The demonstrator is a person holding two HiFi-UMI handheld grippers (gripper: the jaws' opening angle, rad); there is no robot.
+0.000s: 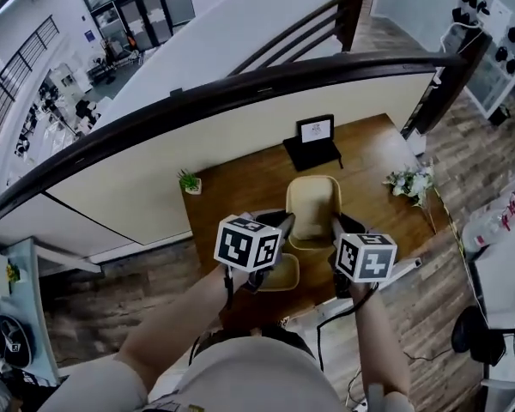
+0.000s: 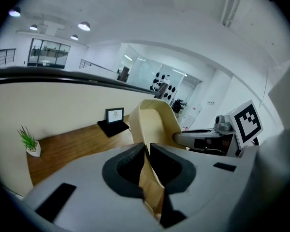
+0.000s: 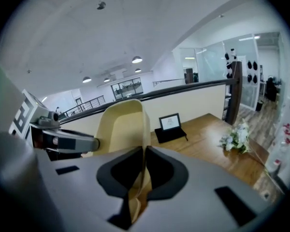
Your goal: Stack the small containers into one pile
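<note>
The beige container (image 1: 313, 202) is held between both grippers over the middle of the table (image 1: 240, 187), tipped up so its open side faces the person. Inside it is empty: only bare beige walls show in the left gripper view (image 2: 157, 122) and the right gripper view (image 3: 121, 127).

The left gripper (image 1: 285, 223) has its jaws almost fully together, pinched on the thin left wall of this container; in its own view (image 2: 147, 151) the wall runs between the dark pads w/ no gap. The right gripper (image 1: 336, 226) is the same on the opposite wall: jaws nearly closed, wall clamped between the pads (image 3: 144, 156).

A second beige container (image 1: 281, 275) lies on the table just below the left gripper, near the front edge, partly covered by the marker cube. Its content cannot be seen.

Edges and room: the table's back edge meets a low cream wall (image 1: 137, 187) w/ a dark rail (image 1: 240, 88) on top. At the back stand a picture frame (image 1: 316, 132) on a black base, well apart from the held container, and a small plant (image 1: 189, 181) at the back-left corner. White flowers (image 1: 409, 183) lie near the right edge. Bare wood shows to the left of the containers and btw the held one and the frame.
</note>
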